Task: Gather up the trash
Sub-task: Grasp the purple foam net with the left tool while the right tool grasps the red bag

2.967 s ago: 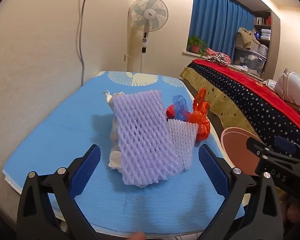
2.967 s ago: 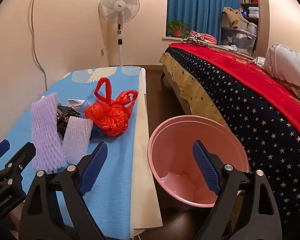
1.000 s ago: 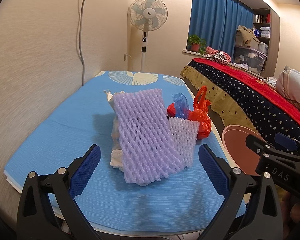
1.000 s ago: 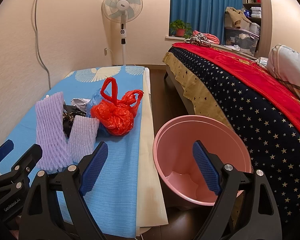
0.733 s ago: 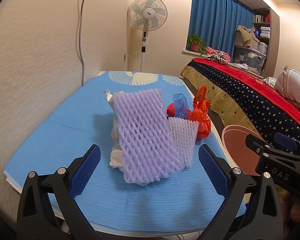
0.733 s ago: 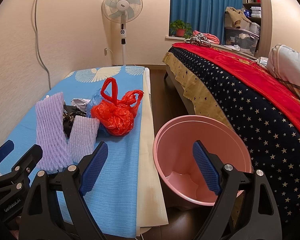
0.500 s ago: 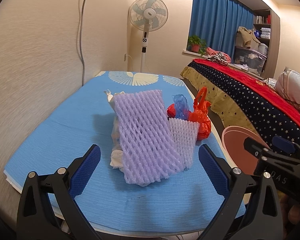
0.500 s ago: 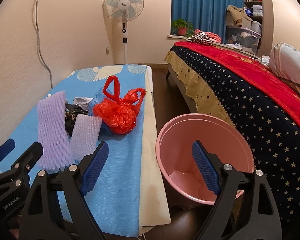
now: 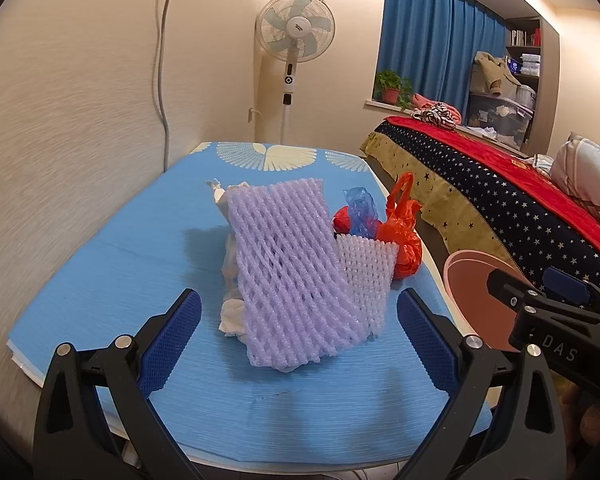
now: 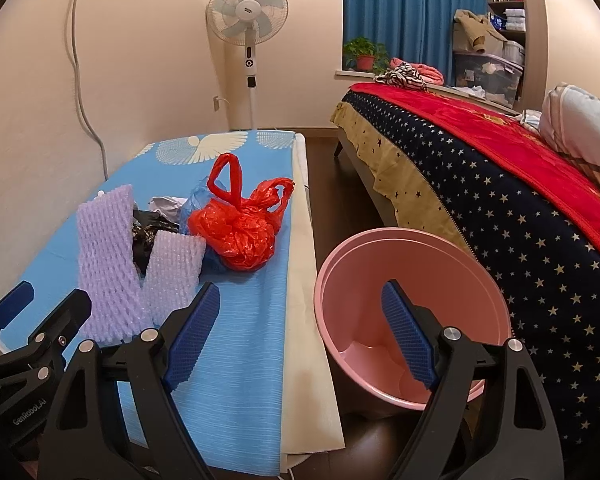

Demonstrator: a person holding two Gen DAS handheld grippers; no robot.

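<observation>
Clearly nothing is collected yet: the trash sits in a loose pile at the centre of the left wrist frame, on a blue mat point(image 9: 112, 272), and the pink bucket point(image 10: 472, 268) waits empty at the lower centre of the right wrist frame, beside the mat's edge.

Both tools are spread wide and hold nothing. The left gripper point(image 9: 298, 344) frames the pile from the bottom of its view; the right gripper point(image 10: 300, 338) spans the gap between mat and bucket.

To do the first pick well, I would take the large purple foam net point(image 9: 288, 268), since it leans on top and hides the rest. It is soft, open-meshed and springy, so the jaws should close across its lower edge, well in, or it may slip out or drag the small white foam net point(image 9: 366, 276) just beside it. Lifting it slowly lets the neighbours fall free.

Behind them, toward the middle right of the left view, lie a knotted red plastic bag point(image 10: 240, 232), thin and crinkly with upright loop handles, a blue plastic bag point(image 9: 360, 210), and crumpled white tissue point(image 9: 232, 314) at the pile's lower left.
</observation>
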